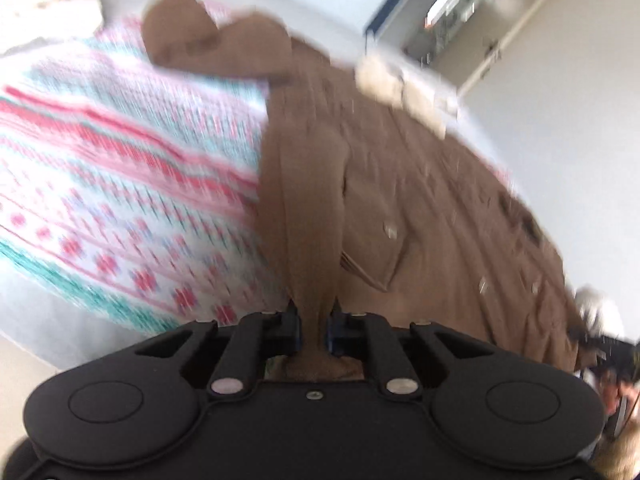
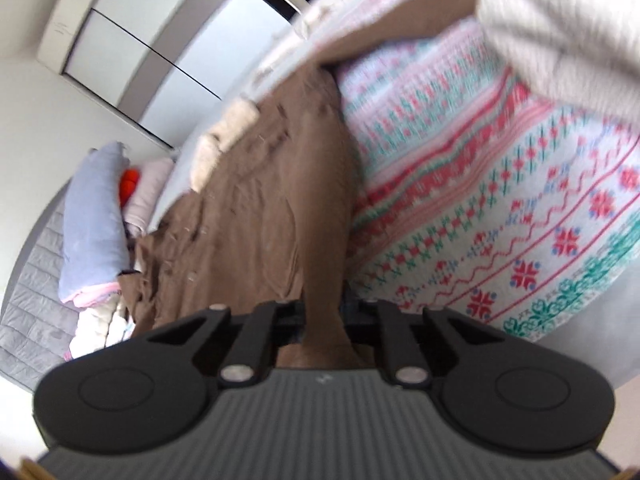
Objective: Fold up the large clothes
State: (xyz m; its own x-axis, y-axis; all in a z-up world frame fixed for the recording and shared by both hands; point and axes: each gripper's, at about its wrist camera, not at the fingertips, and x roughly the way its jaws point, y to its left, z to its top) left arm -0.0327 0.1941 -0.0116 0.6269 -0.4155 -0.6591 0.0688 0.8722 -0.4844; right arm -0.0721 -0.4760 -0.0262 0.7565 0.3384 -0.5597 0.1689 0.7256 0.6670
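A large brown coat (image 1: 420,200) with a cream fleece collar (image 1: 396,88) lies spread on a bed, partly over a patterned blanket (image 1: 120,168). My left gripper (image 1: 314,320) is shut on a bunched fold of the coat's edge, which rises in a ridge straight ahead of the jaws. In the right wrist view the same brown coat (image 2: 248,208) stretches away, and my right gripper (image 2: 324,320) is shut on another pinched fold of its edge. The collar (image 2: 224,140) shows at the coat's far end there. Both pictures are blurred.
The blanket (image 2: 500,200) in pink, red and teal covers the bed beside the coat. A heap of clothes (image 2: 96,220) in blue, pink and orange sits at the left in the right wrist view. A cream sleeve (image 2: 560,28) crosses the upper right. White wardrobe doors (image 2: 132,40) stand behind.
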